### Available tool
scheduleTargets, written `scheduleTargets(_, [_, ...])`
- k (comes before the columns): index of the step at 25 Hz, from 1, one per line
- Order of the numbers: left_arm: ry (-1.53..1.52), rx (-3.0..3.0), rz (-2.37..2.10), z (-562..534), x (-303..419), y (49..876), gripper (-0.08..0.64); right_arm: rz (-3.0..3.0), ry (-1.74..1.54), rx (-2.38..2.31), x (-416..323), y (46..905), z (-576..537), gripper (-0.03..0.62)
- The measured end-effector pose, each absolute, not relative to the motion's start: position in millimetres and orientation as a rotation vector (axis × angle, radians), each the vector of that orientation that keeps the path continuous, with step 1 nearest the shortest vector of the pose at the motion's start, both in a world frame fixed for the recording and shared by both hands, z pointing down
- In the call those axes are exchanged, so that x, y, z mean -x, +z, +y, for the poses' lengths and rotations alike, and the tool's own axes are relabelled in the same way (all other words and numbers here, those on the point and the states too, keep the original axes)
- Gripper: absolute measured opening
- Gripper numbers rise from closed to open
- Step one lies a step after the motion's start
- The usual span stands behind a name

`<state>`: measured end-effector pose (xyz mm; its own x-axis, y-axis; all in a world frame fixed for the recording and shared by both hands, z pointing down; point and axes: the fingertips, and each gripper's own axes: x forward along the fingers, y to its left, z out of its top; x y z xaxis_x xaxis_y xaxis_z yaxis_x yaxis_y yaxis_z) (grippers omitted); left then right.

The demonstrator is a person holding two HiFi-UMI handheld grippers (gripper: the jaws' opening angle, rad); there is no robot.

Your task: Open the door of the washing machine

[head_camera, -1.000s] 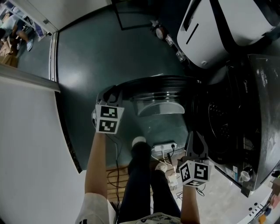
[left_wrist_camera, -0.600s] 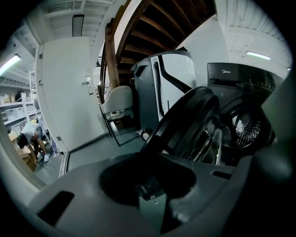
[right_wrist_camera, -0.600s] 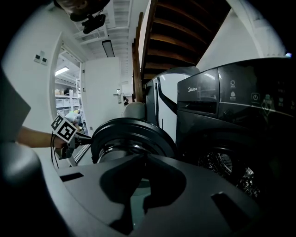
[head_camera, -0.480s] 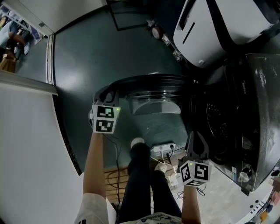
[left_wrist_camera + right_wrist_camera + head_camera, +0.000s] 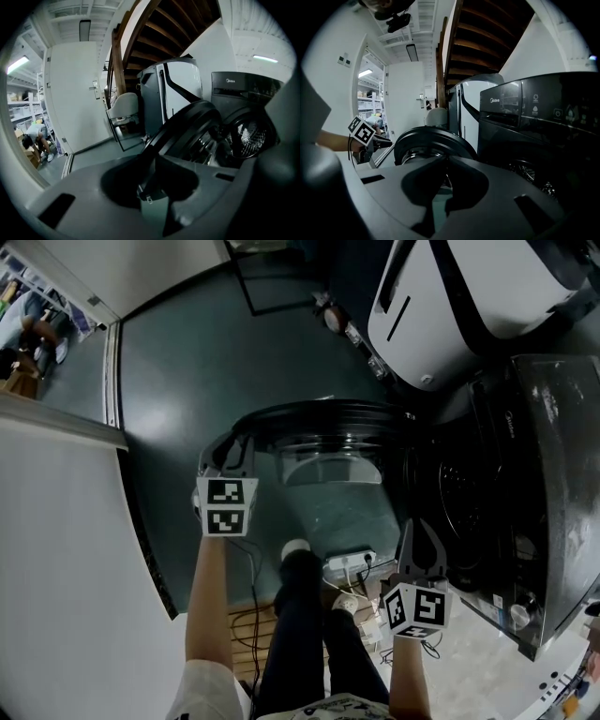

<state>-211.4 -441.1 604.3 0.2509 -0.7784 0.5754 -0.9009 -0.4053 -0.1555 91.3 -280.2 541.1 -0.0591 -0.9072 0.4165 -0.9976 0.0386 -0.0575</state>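
The dark washing machine (image 5: 525,474) stands at the right with its round door (image 5: 323,423) swung out to the left, and the drum (image 5: 459,493) lies bare. My left gripper (image 5: 234,448) is at the door's outer edge. In the left gripper view the black door rim (image 5: 187,122) runs down between the jaws of the left gripper (image 5: 149,194), which are shut on it. My right gripper (image 5: 419,526) hangs near the machine's front with its fingers together and nothing in them. The right gripper view shows the door (image 5: 436,140) ahead and the control panel (image 5: 525,112) to the right.
A white appliance (image 5: 459,306) stands beyond the washer. A power strip with cables (image 5: 349,563) lies on the floor by my shoe (image 5: 298,547). A white partition (image 5: 66,549) closes the left side. A chair (image 5: 123,105) and a far-off person (image 5: 35,133) show behind.
My left gripper has risen a little while still on the door's rim. The right gripper has stayed where it was.
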Motion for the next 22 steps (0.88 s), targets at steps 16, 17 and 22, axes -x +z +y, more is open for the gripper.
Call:
scheduleTargets(16, [0.448,-2.449,-1.711,-348.0,142.2,414.9,0.067,-2.217,0.219,-2.031,-99.0,401.1,-244.7,0.018])
scheduleTargets(17, [0.420,-2.452,-1.730,-339.6,138.8,402.3,0.058,-2.230,0.198,-2.040,-99.8,390.1,-240.3,0.018])
scheduleTargets(22, [0.276,-2.441,-1.821,-291.7,126.7,343.9,0.003,-2.296,0.119,-2.062,-101.4,339.0,-209.7,0.018])
